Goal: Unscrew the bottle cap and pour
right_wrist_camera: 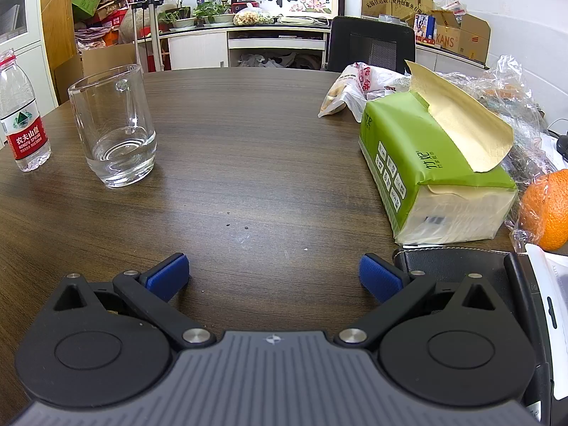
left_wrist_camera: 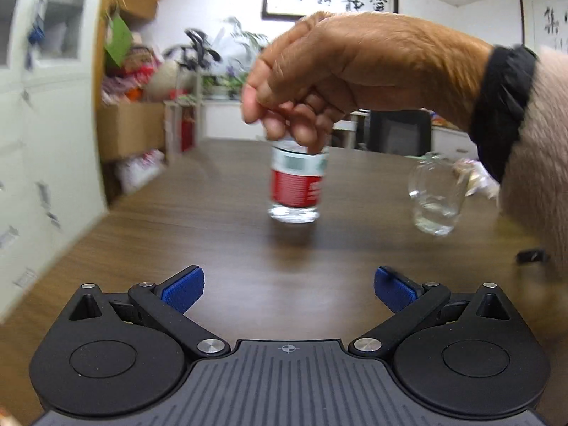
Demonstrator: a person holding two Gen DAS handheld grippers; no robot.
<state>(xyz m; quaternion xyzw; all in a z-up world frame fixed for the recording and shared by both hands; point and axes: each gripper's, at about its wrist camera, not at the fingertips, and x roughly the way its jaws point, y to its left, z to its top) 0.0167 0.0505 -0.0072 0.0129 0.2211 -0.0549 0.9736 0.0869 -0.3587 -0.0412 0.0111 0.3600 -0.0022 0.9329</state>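
Note:
A small clear water bottle with a red label [left_wrist_camera: 296, 186] stands on the brown table [left_wrist_camera: 220, 220]. A bare hand [left_wrist_camera: 319, 81] grips its top from above and hides the cap. A clear glass mug [left_wrist_camera: 435, 198] stands to its right. My left gripper [left_wrist_camera: 288, 289] is open and empty, well short of the bottle. In the right wrist view the bottle [right_wrist_camera: 23, 120] stands at the far left, its neck ringed red, and the mug [right_wrist_camera: 115, 127] is beside it with a little water. My right gripper [right_wrist_camera: 273, 277] is open and empty above the table.
A green tissue pack [right_wrist_camera: 433, 174], plastic bags [right_wrist_camera: 358, 88], an orange [right_wrist_camera: 548, 209] and a black case [right_wrist_camera: 458, 266] sit at the table's right. A black chair [right_wrist_camera: 371, 46] stands beyond the far edge. Cabinets and boxes line the walls.

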